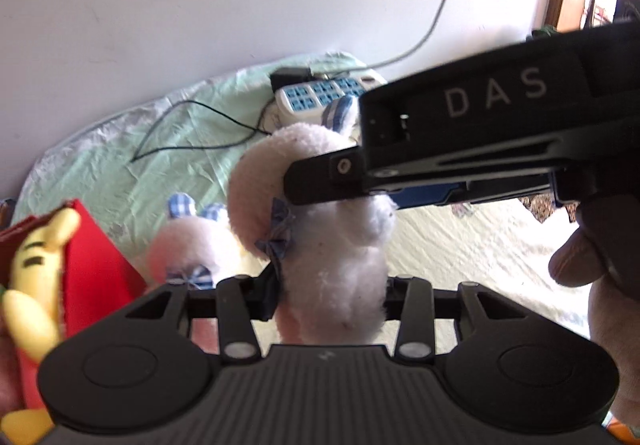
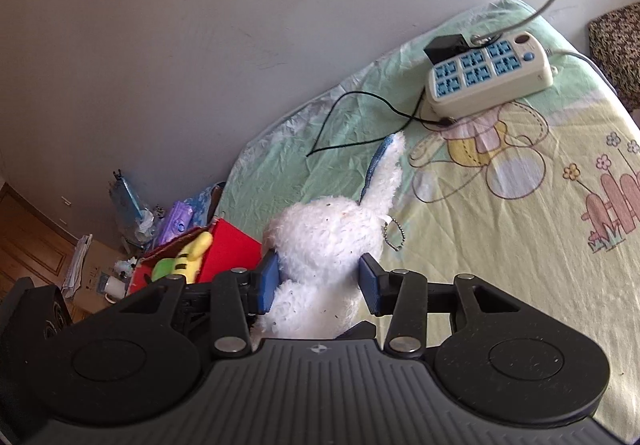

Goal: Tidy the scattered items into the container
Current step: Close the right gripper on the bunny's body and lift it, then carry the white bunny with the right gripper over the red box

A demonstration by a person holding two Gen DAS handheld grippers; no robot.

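A white plush rabbit (image 1: 336, 269) with blue checked ears is held up above the bed. My left gripper (image 1: 328, 293) is shut on its body. My right gripper (image 2: 318, 285) is shut on the same rabbit (image 2: 324, 241) higher up, blue pads against its head; it also shows in the left wrist view (image 1: 344, 181), reaching in from the right. A red box (image 1: 96, 257) stands at the left with a yellow banana plush (image 1: 40, 265) in it; it also shows in the right wrist view (image 2: 228, 245).
A white and blue power strip (image 2: 488, 73) with a black adapter and cables lies at the head of the bed (image 2: 500, 225) by the wall. A cluttered bedside table (image 2: 120, 245) stands beyond the box. A leopard-print stool (image 2: 616, 45) is at far right.
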